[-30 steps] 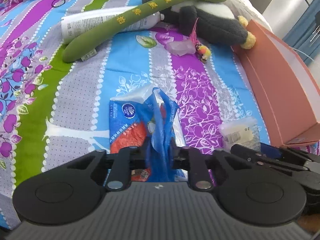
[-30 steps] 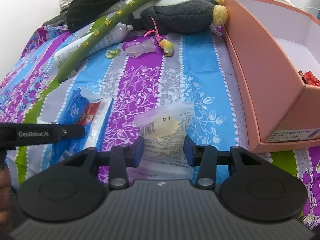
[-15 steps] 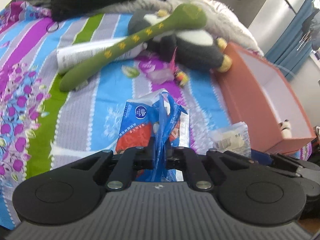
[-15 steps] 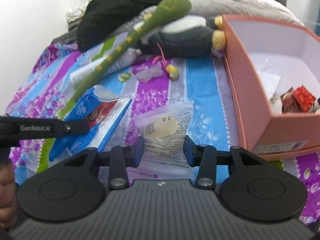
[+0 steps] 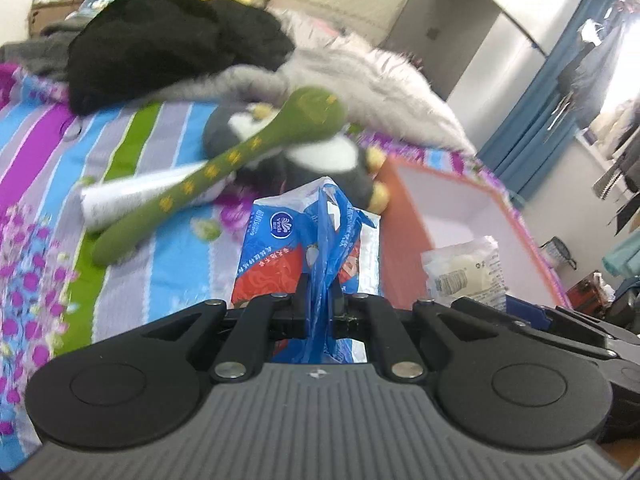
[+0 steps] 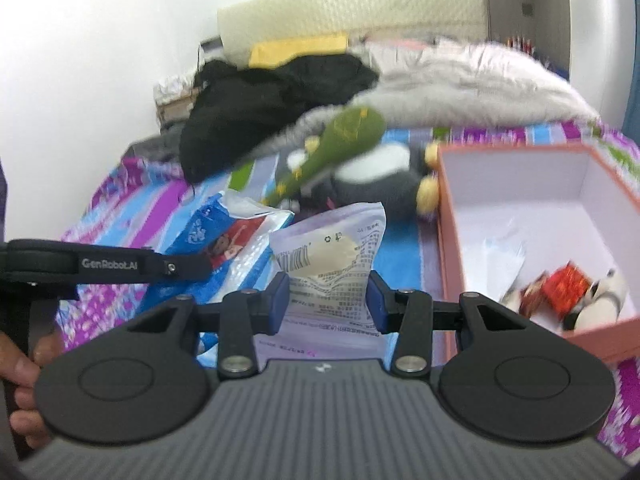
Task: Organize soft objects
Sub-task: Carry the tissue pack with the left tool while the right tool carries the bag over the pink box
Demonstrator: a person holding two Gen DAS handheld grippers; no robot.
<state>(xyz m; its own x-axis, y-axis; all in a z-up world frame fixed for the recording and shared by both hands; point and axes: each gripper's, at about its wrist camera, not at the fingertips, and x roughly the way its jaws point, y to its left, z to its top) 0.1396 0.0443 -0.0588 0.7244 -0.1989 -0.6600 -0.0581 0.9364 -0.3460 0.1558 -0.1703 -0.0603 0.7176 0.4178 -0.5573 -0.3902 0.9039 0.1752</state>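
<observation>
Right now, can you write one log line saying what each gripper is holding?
left gripper: shut on tissue pack handle | right gripper: shut on clear packet | pink box: open, beside

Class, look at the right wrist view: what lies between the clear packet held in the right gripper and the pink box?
Only bare striped bedsheet shows between the clear packet and the pink box; nothing else sits in that gap in the right wrist view.

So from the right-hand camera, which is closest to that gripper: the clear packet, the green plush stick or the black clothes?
1. Clear packet, held between the right gripper jaws.
2. Green plush stick, mid-bed, lying across the penguin toy.
3. Black clothes, farthest, piled near the headboard, to the left.
</observation>
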